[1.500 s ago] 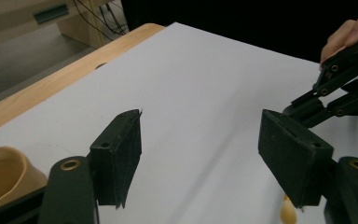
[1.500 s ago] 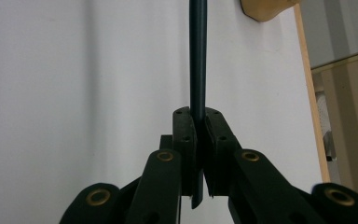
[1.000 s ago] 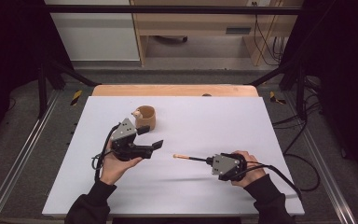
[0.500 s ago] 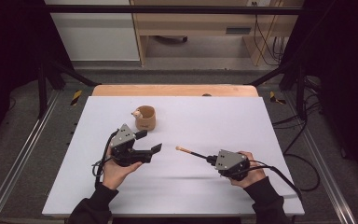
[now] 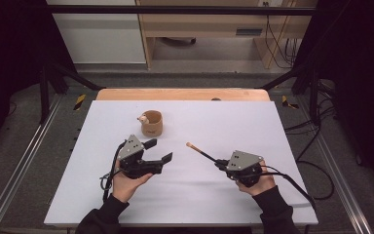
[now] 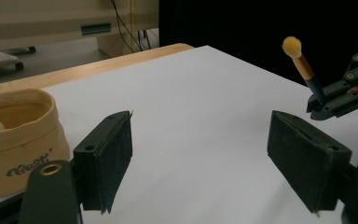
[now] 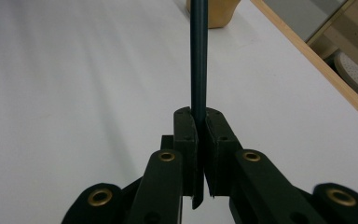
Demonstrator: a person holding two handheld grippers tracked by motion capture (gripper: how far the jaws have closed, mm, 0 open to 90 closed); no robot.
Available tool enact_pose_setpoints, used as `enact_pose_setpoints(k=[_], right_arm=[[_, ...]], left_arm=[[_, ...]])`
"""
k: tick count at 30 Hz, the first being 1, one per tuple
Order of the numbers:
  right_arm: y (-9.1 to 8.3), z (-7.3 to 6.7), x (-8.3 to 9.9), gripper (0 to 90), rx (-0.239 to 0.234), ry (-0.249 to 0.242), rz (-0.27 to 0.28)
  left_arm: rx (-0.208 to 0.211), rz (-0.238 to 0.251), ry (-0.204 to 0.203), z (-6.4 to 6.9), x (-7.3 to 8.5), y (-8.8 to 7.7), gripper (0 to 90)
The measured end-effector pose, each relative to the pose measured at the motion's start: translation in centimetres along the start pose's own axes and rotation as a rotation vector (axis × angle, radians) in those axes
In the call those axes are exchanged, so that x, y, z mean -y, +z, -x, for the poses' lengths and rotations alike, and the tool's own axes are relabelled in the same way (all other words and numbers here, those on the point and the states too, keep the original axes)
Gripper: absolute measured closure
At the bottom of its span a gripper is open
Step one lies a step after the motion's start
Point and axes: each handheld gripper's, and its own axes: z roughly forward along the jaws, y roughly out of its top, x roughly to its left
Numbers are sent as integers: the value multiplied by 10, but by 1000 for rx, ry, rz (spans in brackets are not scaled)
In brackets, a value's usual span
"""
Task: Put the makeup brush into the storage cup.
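Brush (image 5: 200, 152) clamped by its dark handle in the right gripper (image 5: 221, 165), yellow tip raised toward the fabric pot (image 5: 152, 124), well short of it. Left gripper (image 5: 157, 151) gapes wide, empty, above the worktop (image 5: 253, 122). Pickup looks done; delivery to the pot remains. Cursive lettering on the pot is unreadable.

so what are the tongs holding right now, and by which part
The right tongs grip a small brush by the dark handle end, tuft pointing away. The left tongs are open, holding nothing.
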Motion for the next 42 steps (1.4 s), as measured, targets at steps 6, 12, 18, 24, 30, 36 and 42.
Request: enact_pose_setpoints(k=[6,12,18,24,30,36,42], right_arm=[[4,0,2,850,-9,56,25],[7,0,5,850,-26,102,30],[11,-1,6,850,-30,139,42],[12,-2,7,850,-18,163,46],[14,-4,7,850,-4,176,42],[14,-4,7,850,12,198,57],[11,-3,7,850,18,207,63]], left_arm=[[5,11,-6,7,3,3,220],[22,13,-17,12,6,7,220],[29,35,-33,19,8,10,220],[45,57,-62,24,8,13,224],[53,75,-79,28,6,16,232],[56,104,-113,32,2,20,242],[64,111,-130,36,-1,28,247]])
